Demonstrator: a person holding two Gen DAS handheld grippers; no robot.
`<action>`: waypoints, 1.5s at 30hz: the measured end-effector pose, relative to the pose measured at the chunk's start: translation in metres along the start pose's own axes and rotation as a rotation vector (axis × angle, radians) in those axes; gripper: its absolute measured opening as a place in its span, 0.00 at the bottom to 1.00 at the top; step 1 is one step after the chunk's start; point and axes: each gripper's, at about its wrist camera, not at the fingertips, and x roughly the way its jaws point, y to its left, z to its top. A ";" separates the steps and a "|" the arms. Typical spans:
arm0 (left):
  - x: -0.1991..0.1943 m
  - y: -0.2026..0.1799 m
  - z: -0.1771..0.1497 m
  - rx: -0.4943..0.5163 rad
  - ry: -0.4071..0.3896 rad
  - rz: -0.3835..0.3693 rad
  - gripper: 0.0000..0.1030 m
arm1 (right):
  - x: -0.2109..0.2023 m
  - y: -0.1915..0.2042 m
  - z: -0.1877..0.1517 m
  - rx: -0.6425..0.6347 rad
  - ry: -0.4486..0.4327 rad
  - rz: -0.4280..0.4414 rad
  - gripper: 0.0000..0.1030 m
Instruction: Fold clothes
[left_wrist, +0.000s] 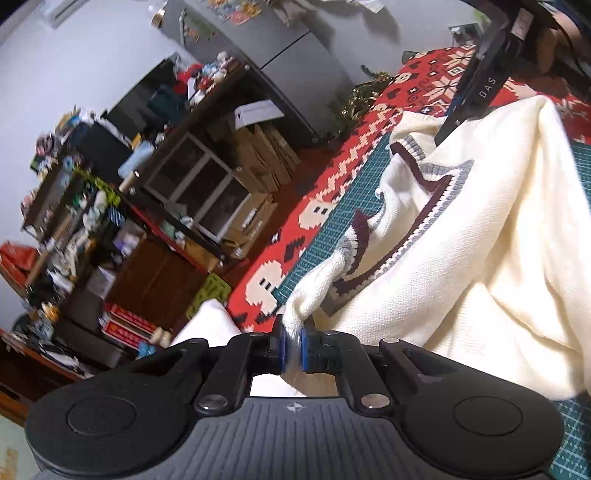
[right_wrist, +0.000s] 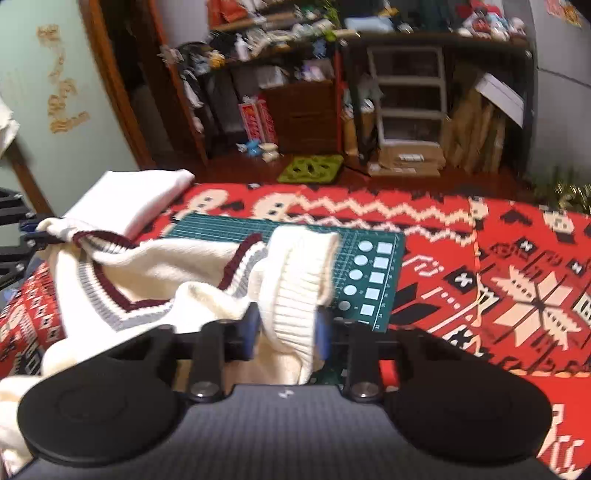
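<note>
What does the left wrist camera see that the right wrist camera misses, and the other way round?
Only the left wrist view shows the left gripper up close, shut on a thin pinch of the cream sweater, and a tall grey cabinet.

Only the right wrist view shows the right gripper with the sweater's ribbed cuff between its fingers, the mat's printed circles and squares, and a green wall.

Both show the sweater's maroon-striped V-neck, the green cutting mat, the red patterned blanket, a folded white cloth and cluttered shelves.

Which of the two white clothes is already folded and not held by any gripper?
The plain white cloth lying flat at the table's edge. The sweater has dark red and grey trim and hangs bunched between both grippers.
</note>
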 end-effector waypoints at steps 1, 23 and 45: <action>0.002 0.001 0.000 -0.013 0.001 0.002 0.08 | 0.002 -0.001 0.001 0.017 -0.006 -0.005 0.23; 0.115 0.089 0.088 -0.467 0.158 0.003 0.39 | -0.030 -0.069 0.120 0.191 -0.178 -0.355 0.19; -0.052 0.001 -0.031 -0.890 0.056 -0.325 0.52 | -0.093 0.071 -0.046 0.072 -0.037 -0.162 0.78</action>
